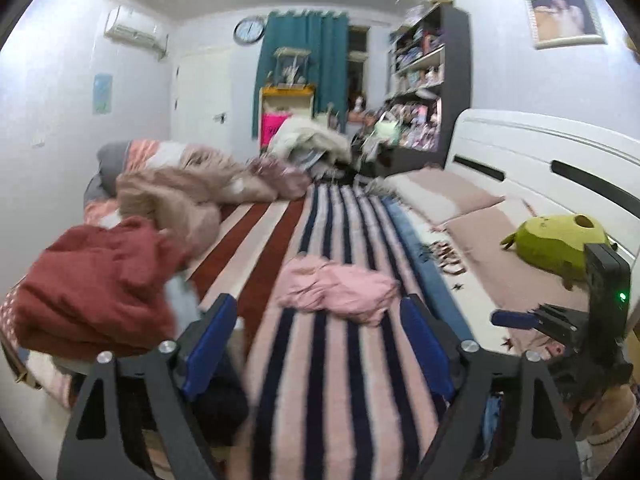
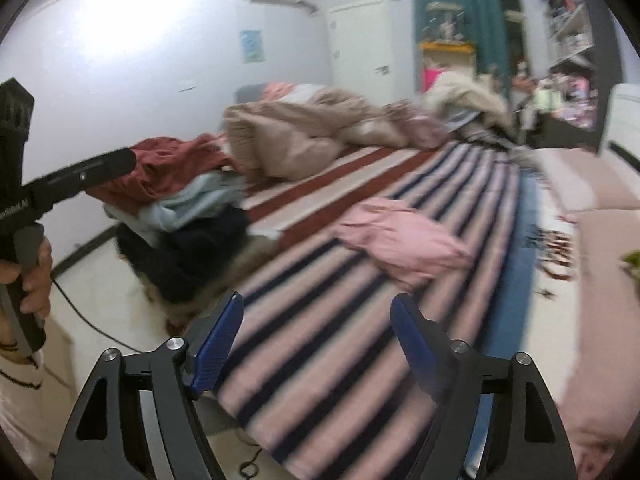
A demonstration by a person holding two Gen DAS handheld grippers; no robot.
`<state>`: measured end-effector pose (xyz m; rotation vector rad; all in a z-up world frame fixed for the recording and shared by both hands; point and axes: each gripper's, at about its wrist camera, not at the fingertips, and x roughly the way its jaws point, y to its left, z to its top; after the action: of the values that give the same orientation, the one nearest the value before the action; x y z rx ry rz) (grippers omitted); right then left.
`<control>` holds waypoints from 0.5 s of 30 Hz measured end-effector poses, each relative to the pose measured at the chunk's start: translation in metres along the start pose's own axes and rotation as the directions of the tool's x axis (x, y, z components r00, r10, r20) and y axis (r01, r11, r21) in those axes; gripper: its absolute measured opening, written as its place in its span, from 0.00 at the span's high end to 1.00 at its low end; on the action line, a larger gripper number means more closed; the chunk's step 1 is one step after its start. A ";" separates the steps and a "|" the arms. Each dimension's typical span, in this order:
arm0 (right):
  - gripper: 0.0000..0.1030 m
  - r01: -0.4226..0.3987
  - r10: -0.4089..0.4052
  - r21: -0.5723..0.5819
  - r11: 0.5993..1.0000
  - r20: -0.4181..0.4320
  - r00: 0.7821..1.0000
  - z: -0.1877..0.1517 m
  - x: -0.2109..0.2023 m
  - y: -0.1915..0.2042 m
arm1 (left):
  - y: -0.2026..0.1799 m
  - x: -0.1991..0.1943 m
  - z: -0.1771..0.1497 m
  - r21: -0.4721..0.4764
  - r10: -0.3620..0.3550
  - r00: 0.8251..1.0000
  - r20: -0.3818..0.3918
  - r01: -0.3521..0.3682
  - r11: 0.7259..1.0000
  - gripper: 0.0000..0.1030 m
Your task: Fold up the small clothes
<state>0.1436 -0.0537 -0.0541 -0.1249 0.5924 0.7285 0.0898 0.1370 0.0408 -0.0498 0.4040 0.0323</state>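
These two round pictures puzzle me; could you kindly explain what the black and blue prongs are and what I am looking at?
Each picture comes from a fisheye camera mounted on a hand-held claw; a person carries one per hand. The left claw appears in its own view, the right claw in the other; both are open and empty. Ahead, a crumpled pink garment lies on a striped blanket covering the bed. A pile of clothes, red on top, sits at the bed's edge. In the right view, the hand gripping the other claw's handle shows.
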 end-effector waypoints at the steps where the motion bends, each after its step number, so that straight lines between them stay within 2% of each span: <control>1: 0.23 0.021 -0.021 -0.005 1.000 0.012 1.000 -0.008 -0.011 -0.006 | -0.012 -0.002 -0.003 0.008 0.002 1.000 0.023 -0.002 1.000 0.10; 2: 0.22 0.051 -0.050 -0.013 0.999 0.034 0.998 -0.020 -0.027 -0.013 | -0.025 -0.005 -0.007 0.014 0.009 0.999 0.054 -0.009 1.000 0.01; 3: 0.20 0.070 -0.069 -0.018 0.997 0.051 0.996 -0.027 -0.037 -0.017 | -0.038 -0.007 -0.010 0.018 0.017 0.996 0.087 -0.019 1.000 0.01; 5: 0.04 0.112 -0.109 -0.030 0.993 0.094 0.990 -0.042 -0.060 -0.024 | -0.065 -0.011 -0.020 0.031 0.033 0.988 0.149 -0.038 0.999 0.01; 6: 0.01 0.139 -0.133 -0.034 0.990 0.133 0.982 -0.052 -0.075 -0.027 | -0.078 -0.012 -0.025 0.032 0.045 0.984 0.171 -0.051 0.998 0.01; 10: 0.00 0.199 -0.193 -0.005 0.980 0.230 0.954 -0.072 -0.110 -0.036 | -0.106 -0.007 -0.043 0.028 0.077 0.973 0.217 -0.085 0.996 0.01; 15: 0.00 0.252 -0.254 0.042 0.967 0.284 0.925 -0.091 -0.138 -0.047 | -0.135 0.002 -0.062 0.037 0.057 0.978 0.203 -0.066 0.997 0.01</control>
<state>0.0506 -0.1984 -0.0582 -0.0868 0.2914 0.4814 0.0727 -0.0010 -0.0110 0.0095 0.2033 0.0884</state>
